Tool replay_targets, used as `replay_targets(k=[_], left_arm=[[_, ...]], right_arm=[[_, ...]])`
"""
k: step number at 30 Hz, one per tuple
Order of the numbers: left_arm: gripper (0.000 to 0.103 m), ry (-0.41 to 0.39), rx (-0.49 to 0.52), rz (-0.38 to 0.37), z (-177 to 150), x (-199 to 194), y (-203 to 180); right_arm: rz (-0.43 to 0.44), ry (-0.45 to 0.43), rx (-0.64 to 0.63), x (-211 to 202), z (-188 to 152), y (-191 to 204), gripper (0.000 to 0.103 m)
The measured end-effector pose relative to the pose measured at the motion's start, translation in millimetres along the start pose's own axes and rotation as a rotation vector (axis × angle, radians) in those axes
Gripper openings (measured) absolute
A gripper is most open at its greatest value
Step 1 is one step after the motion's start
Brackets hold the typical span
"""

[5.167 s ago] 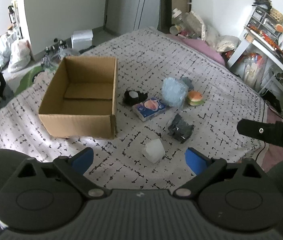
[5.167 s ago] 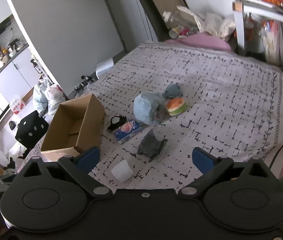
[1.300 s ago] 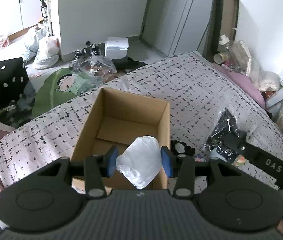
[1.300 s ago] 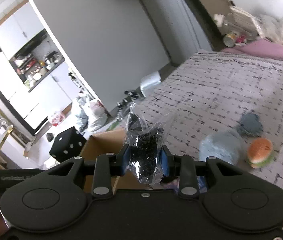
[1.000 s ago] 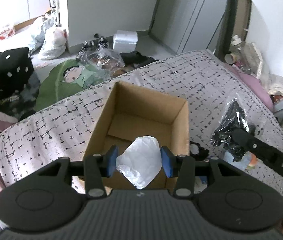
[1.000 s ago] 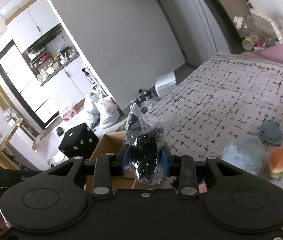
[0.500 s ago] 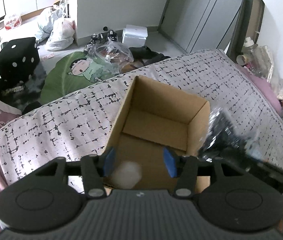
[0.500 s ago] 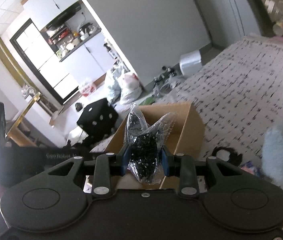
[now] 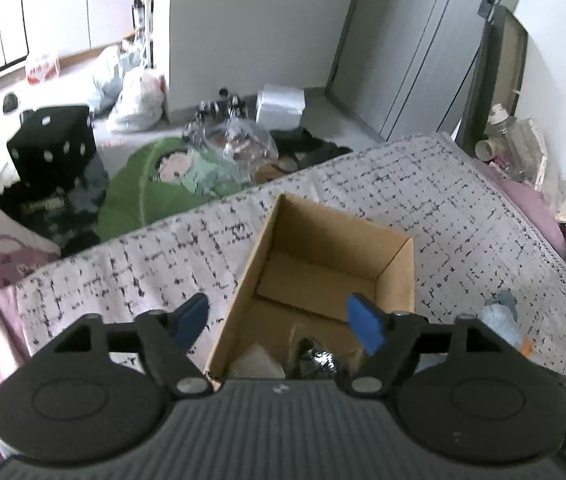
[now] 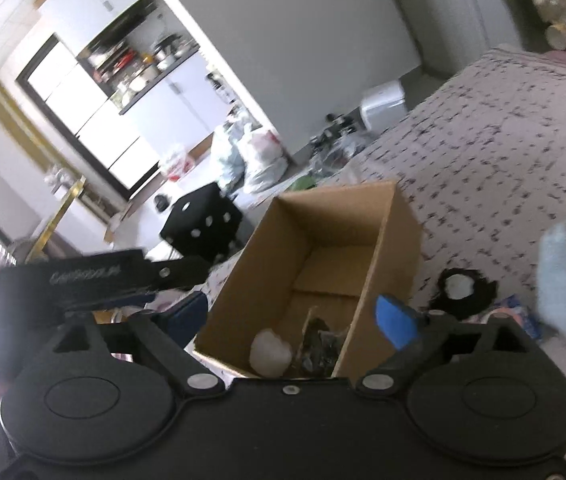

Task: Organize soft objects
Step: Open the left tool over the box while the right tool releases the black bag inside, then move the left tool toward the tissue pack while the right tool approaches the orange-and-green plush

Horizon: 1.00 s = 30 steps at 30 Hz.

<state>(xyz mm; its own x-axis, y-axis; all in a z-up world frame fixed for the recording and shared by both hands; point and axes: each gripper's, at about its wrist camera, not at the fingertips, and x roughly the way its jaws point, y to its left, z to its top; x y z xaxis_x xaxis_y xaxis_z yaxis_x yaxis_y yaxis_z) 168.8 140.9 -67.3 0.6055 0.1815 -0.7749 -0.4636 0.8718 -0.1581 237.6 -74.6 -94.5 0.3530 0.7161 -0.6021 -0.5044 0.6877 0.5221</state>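
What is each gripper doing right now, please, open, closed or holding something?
Left gripper: open, holding nothing, above the cardboard box.
Right gripper: open, holding nothing, above the same box.

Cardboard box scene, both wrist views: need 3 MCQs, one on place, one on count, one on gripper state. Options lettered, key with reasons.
1. Where is the white soft lump?
A. inside the cardboard box
B. on the bedspread beside the box
C. in the left gripper

2. How many items lie inside the box?
A. none
B. two
C. four

3. What state is the right gripper in?
A. shut on a bag
B. open, holding nothing
C. shut on nothing

Key:
1 A: it rests on the box floor at the near end.
2 B: only the white lump and the dark bagged item are there.
3 B: its blue pads stand wide apart with nothing between them.
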Motion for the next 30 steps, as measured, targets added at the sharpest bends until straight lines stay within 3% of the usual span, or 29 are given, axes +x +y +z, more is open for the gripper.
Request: replay_targets(k=[6,16,30], left_arm=[[0.082,-0.020,0.019,-0.005,0,-15,-10],[0.083,0.008,0.058,-0.063,-4,-30,-40],[0.083,0.037,0.101,-0.052,-17,-34,-87]], right_arm=[[-0.120,-0.009,0.054,-19,2,-18,0.098],[-0.217,-0.045,0.141,-58,11,-51,0.101],[-0.259,-0.107,0.335,-107,15,-113,0.103]])
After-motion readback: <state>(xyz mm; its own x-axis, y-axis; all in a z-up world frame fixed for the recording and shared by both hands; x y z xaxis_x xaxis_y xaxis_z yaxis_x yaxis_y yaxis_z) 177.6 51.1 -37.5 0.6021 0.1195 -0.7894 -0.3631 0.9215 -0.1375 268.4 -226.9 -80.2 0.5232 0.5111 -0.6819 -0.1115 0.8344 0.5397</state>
